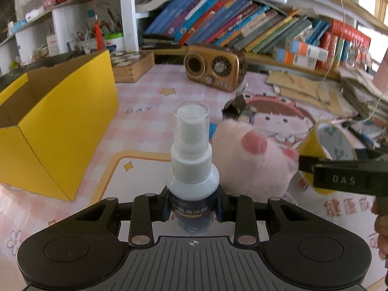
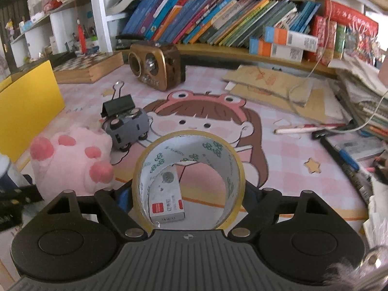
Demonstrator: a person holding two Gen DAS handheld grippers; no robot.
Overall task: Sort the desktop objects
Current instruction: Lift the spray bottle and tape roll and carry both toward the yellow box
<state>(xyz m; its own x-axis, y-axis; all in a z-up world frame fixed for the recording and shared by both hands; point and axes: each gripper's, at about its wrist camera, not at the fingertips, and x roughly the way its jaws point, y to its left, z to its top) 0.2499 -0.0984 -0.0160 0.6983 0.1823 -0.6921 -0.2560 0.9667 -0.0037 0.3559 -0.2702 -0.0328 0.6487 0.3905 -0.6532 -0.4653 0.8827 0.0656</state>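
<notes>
Item: two desktop objects taken up for sorting.
Small white spray bottle with clear cap (image 1: 192,160) is pinched upright in the left tongs (image 1: 193,205); wide yellowish roll of clear packing tape (image 2: 189,177), above the worktop's middle, is bracketed by the right tongs (image 2: 186,197), pad contact unconfirmed. Grip should be confirmed before both are carried to the yellow cardboard box (image 1: 55,126) at the left edge.

Pink plush paw (image 2: 72,162); yellow box (image 1: 48,126)
</notes>
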